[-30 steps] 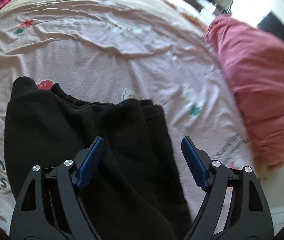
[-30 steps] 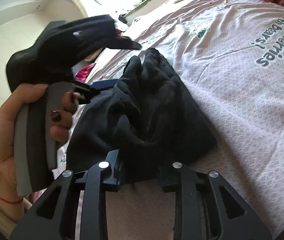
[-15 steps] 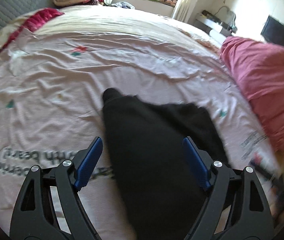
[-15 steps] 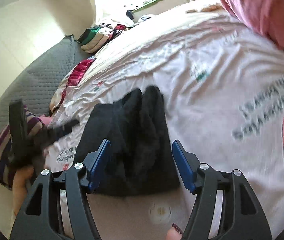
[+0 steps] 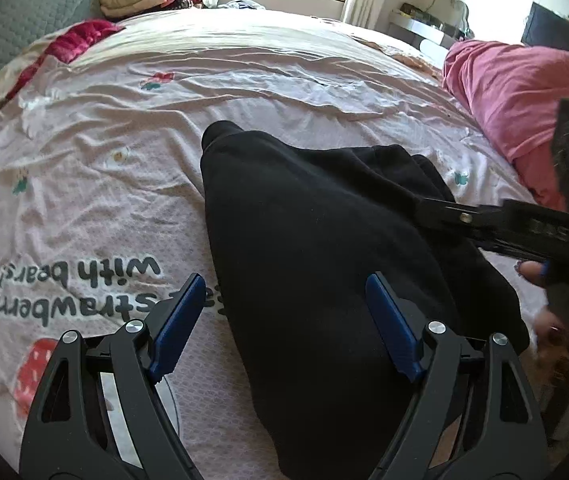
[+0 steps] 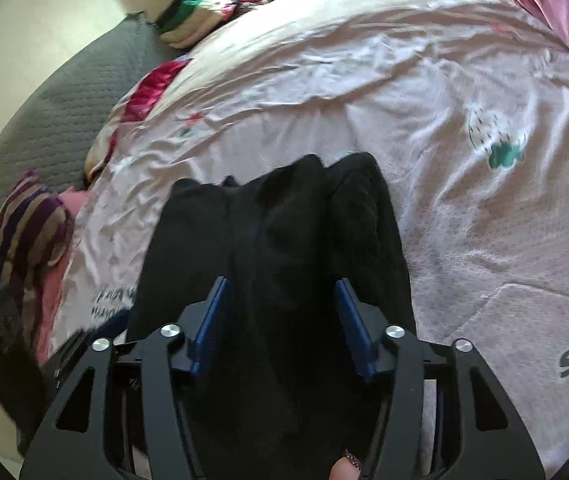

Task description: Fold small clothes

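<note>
Two grippers, the left gripper (image 5: 284, 322) and the right gripper (image 6: 282, 324), both have their blue jaws spread wide apart over the soft black folded garment (image 5: 324, 248) lying between them on the pale pink printed bedsheet (image 5: 124, 168).

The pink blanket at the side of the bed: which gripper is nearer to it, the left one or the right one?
Right. The right gripper reaches over the black garment just beside the pink blanket; the left gripper hangs over the garment's other side, farther away.
</note>
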A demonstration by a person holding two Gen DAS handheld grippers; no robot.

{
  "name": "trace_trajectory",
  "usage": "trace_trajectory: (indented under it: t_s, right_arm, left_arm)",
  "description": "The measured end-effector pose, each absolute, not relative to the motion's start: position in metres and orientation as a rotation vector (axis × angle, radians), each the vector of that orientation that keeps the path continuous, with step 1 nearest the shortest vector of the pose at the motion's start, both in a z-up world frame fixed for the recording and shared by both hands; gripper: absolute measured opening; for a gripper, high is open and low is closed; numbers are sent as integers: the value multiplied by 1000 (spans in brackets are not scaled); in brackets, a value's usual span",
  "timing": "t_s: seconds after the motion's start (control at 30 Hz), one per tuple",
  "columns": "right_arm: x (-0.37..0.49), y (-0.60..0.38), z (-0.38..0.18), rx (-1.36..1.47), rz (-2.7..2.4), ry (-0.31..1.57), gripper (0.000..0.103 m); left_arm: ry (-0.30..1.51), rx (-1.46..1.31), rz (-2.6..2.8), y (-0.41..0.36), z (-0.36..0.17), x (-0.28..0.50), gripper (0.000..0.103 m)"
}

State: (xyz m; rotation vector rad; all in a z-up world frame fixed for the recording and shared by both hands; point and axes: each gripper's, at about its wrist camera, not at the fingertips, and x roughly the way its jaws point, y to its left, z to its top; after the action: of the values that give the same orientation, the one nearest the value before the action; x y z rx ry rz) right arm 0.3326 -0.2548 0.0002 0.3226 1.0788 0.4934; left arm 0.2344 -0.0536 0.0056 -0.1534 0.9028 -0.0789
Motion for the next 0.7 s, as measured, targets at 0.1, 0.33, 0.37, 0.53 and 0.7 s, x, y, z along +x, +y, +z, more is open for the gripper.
trace_trajectory:
  t_s: [0.1, 0.33, 0.37, 0.53, 0.7]
  right_arm:
    - [337, -255, -5, 348, 519, 1078, 47]
    - [318, -256, 37, 254, 571, 879, 14]
    - [315, -253, 42, 182, 552, 856, 14]
    - [320, -240, 14, 14, 463, 924, 14]
    - [324, -251, -3, 92, 464, 967, 20]
  left_arm:
    - [896, -164, -84, -54, 5, 233, 75]
    - [878, -218, -165, -62, 19, 225, 75]
    - [878, -214, -172, -65, 20, 224, 75]
    - [924, -156, -154, -77, 13, 228, 75]
    - [929, -142, -155, -79, 11, 224, 75]
